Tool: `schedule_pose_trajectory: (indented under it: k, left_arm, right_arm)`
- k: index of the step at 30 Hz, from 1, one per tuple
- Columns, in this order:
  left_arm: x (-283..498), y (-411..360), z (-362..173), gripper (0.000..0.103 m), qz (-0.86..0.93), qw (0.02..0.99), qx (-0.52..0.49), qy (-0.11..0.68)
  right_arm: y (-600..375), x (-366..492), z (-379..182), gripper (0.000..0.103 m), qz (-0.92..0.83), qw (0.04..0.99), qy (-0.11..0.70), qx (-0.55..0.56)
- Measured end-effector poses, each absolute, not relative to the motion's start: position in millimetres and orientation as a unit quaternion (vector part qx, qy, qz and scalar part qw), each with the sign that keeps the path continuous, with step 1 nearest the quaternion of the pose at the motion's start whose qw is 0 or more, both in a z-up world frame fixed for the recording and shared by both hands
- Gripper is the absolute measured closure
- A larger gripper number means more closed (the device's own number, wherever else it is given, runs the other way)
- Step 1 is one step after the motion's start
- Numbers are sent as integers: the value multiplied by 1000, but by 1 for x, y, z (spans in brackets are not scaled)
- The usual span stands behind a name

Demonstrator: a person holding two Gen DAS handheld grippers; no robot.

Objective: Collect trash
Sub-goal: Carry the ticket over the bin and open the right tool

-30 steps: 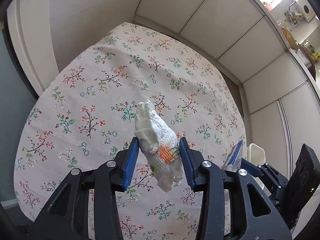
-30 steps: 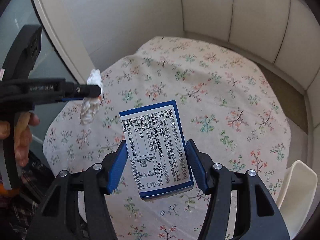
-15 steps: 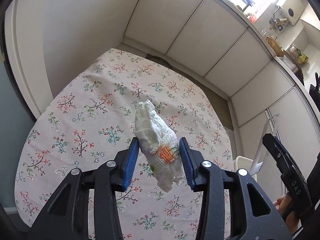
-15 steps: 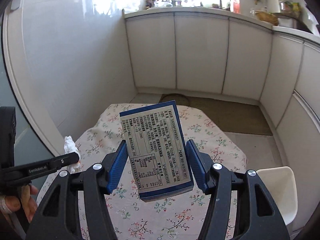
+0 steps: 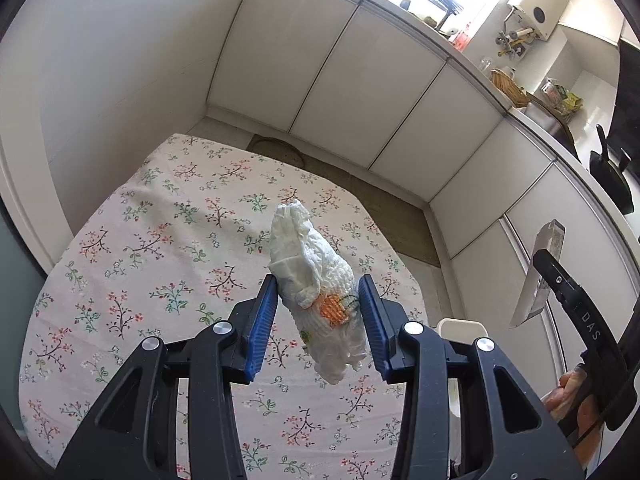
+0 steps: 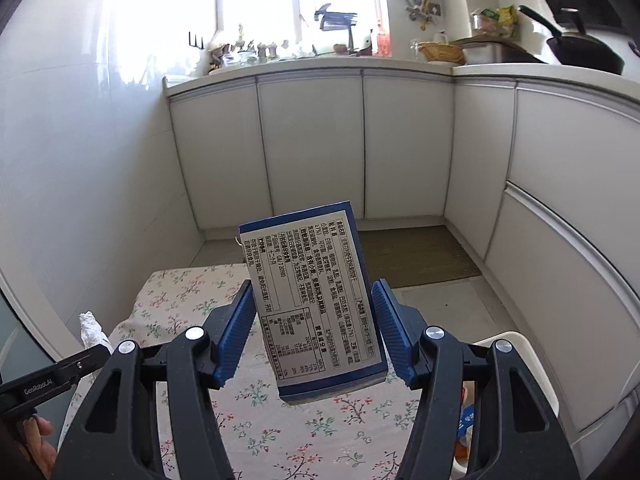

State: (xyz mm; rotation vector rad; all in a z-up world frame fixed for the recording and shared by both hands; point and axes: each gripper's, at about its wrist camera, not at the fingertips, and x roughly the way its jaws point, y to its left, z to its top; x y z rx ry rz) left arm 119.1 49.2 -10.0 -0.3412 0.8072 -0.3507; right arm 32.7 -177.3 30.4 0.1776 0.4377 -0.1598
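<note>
My left gripper (image 5: 318, 316) is shut on a crumpled white paper napkin (image 5: 316, 280) with an orange print, held well above the floral tablecloth (image 5: 160, 260). My right gripper (image 6: 314, 328) is shut on a blue box (image 6: 316, 304) with a white printed label, also held high above the table. In the left wrist view the box (image 5: 538, 272) and the right gripper show edge-on at the right. In the right wrist view the napkin (image 6: 91, 330) and the left gripper's finger show at the lower left.
A white bin (image 6: 516, 344) stands beside the table at the right, with some trash inside; its rim (image 5: 458, 326) peeks out behind my left gripper. White kitchen cabinets (image 6: 312, 140) line the far walls. A brown mat (image 6: 416, 254) lies on the floor.
Both grippers have risen and tilted up with their loads still held. The table has dropped lower in both views and the cabinets and counter have come into sight.
</note>
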Motion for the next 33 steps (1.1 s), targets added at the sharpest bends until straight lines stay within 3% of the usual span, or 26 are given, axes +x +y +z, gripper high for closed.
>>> schedule_pose_trajectory:
  k: [33]
  left_arm:
    - [97, -112, -10, 63, -275, 878, -85, 383]
  right_arm:
    - [-363, -39, 6, 44, -251, 933, 212, 146]
